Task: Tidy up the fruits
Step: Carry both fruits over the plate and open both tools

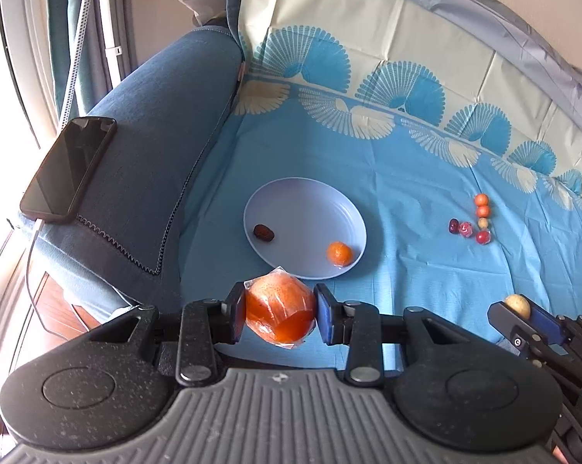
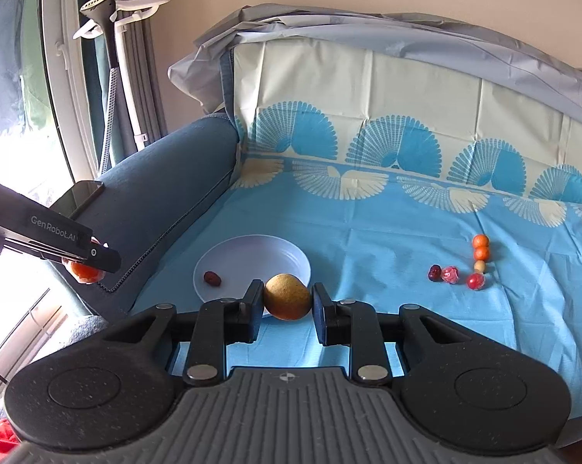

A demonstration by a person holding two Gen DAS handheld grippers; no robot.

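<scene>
Fruit sits in both tongs. The left gripper (image 1: 279,315) is clamped on a large orange (image 1: 279,311) wrapped in clear film, held just short of the near rim of the plate (image 1: 291,197). The right gripper (image 2: 287,303) is closed around a yellow-brown fruit (image 2: 287,297), its pads pressed against both sides, also at the plate's near rim.

Only the left wrist view shows the small orange (image 1: 339,253) lying in the plate, right of the dark date (image 1: 263,232); in the right wrist view the held fruit hides that spot. The left view also shows the whole phone (image 1: 68,168) on the sofa arm (image 1: 155,123), left of the plate.

Both grippers point forward and slightly down toward the plate. Well right of the plate, small loose fruits (image 2: 459,266) lie clustered on the blue cloth (image 2: 387,239).
</scene>
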